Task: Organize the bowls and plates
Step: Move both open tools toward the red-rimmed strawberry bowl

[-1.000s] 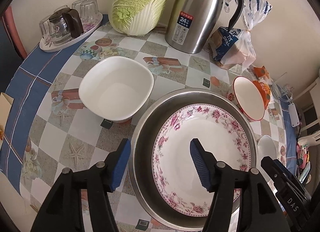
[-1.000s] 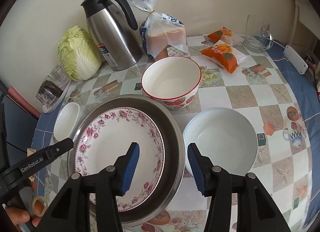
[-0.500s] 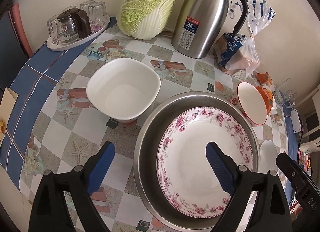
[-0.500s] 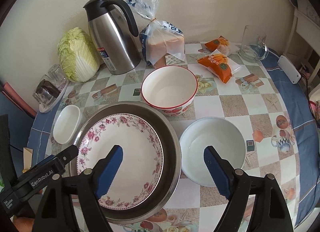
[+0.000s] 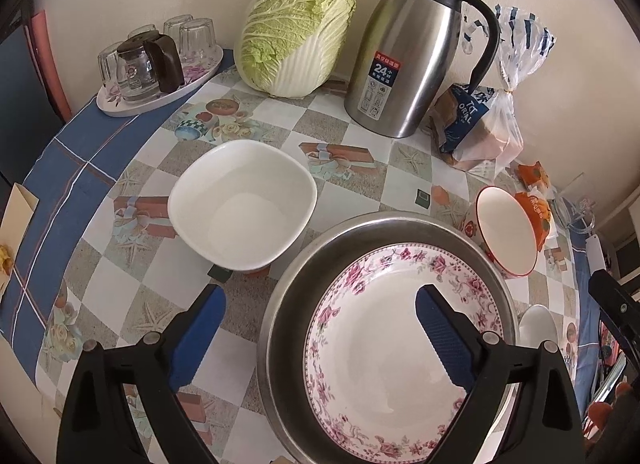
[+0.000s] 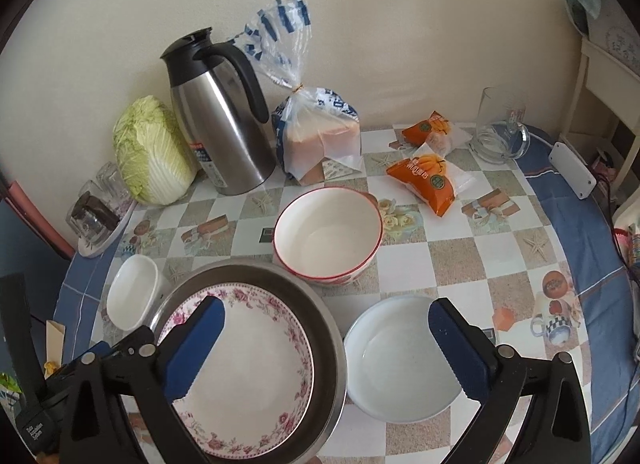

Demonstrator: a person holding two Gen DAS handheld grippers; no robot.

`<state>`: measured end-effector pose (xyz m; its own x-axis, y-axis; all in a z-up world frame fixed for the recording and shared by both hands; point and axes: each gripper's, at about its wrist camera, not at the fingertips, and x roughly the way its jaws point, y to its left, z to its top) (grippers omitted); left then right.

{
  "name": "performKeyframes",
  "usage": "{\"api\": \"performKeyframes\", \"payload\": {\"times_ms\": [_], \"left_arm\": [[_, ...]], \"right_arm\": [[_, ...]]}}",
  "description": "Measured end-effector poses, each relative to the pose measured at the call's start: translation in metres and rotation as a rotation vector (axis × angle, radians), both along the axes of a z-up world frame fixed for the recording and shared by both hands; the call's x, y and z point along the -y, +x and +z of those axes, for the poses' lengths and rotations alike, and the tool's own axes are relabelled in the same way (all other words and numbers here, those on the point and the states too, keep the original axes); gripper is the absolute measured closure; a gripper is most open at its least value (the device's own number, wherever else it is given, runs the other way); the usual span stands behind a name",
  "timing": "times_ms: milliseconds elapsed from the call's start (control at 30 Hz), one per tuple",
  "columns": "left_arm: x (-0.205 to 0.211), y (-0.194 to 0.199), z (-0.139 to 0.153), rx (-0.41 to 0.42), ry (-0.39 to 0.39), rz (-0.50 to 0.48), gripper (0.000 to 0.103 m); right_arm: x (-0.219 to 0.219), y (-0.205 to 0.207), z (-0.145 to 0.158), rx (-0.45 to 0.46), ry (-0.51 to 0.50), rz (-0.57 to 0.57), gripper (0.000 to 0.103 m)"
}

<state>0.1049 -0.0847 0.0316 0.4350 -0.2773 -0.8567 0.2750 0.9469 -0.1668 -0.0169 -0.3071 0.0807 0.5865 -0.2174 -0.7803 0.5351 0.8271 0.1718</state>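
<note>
Nearest, my left gripper: jaws just been opening, now spread wide, nothing pinched. Its left pad hangs over bare tablecloth; its right pad hangs over the floral plate, clear of it as far as this view lets me judge. My right gripper: jaws also just opened, spread wide and empty, left pad above the plate, right pad above the round white bowl.

The plate lies inside the steel basin. The basin's right rim sits just beside the round white bowl, a narrow strip of cloth between. Left of the basin, the square white bowl stands apart, with open cloth near and left of it. Behind the basin, the red-rimmed bowl is nearly touching its far rim.

Open checks of cloth to the right of both bowls.

Far edge, along the wall: glass tray, cabbage, steel jug, bagged bread, orange packets, glass mug.
</note>
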Motion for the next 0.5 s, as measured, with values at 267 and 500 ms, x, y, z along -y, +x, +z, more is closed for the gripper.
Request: {"api": "performKeyframes", "payload": {"times_ms": [267, 500], "left_arm": [[0.03, 0.017, 0.01, 0.083, 0.033, -0.046, 0.007], [0.063, 0.047, 0.021, 0.095, 0.109, -0.074, 0.007]], "right_arm": [[0.034, 0.011, -0.005, 0.056, 0.008, -0.053, 0.0], [0.056, 0.022, -0.015, 0.074, 0.009, -0.066, 0.0]]}}
